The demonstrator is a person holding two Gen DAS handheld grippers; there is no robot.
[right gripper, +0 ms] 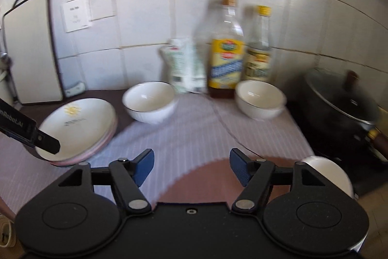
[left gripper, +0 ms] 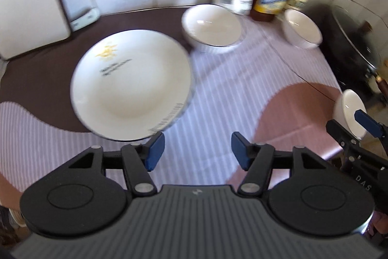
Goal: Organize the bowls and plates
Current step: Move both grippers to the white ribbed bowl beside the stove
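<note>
two grippers hover over the striped mat (right gripper: pixel 194 132). left gripper (left gripper: pixel 197 151) has its fingers spread apart, holding nothing, just beside the near rim of the plate stack (left gripper: pixel 132 86). right gripper (right gripper: pixel 191 165) is also spread wide and bare. two bowls (right gripper: pixel 150 101) (right gripper: pixel 260 98) sit upright in front of the bottles (right gripper: pixel 226 50). a third bowl (right gripper: pixel 327 174) lies near the right gripper, beside the black pot (right gripper: pixel 344 101).

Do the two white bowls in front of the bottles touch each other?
Apart. The right wrist view shows striped mat between the left bowl and the right bowl.
</note>
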